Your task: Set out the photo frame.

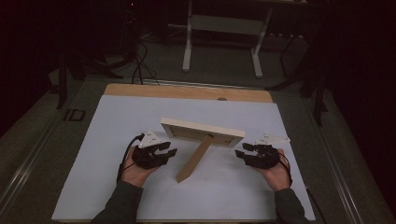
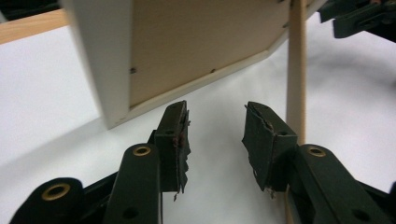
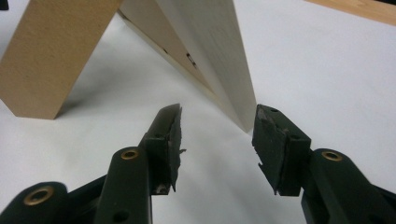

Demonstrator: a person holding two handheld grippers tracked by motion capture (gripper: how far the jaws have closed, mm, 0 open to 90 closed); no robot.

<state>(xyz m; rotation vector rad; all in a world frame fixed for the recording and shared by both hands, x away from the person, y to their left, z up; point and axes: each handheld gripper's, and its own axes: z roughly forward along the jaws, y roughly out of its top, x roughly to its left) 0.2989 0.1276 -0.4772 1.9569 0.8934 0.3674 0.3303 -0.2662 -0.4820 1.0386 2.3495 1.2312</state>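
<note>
At the near edge of the table [image 1: 116, 88], 2 forearms in dark sleeves come in from below, each hand holding a black gripper. The left gripper [image 1: 169, 149] sits at the near left of a picture frame [image 1: 201, 132], its jaws apart with nothing between them, pointing toward the frame's left end and just short of it. In the left gripper view the 2 pads [image 2: 177, 140] stand open over bare white sheet, and the frame's lower corner [image 2: 109, 119] lies just ahead and to the left of them, not touching.

The right gripper [image 1: 239, 153] rests at the near right, jaws also apart and empty, aimed at the frame's right end from close by. In the right gripper view the frame's pale edge [image 3: 219, 60] comes down to the sheet right between the tips and just beyond them, with a gap to each pad.

Between the 2 grippers the frame stands on the white sheet [image 1: 116, 140] with its brown back toward the person, leaning on a wooden prop leg [image 1: 194, 161] that slants down toward the near side and rests its foot on the sheet.

Farther off, the bare wooden strip of the table shows past the sheet, and beyond it the white legs of a stand [image 1: 187, 51] rise from a dark floor
</note>
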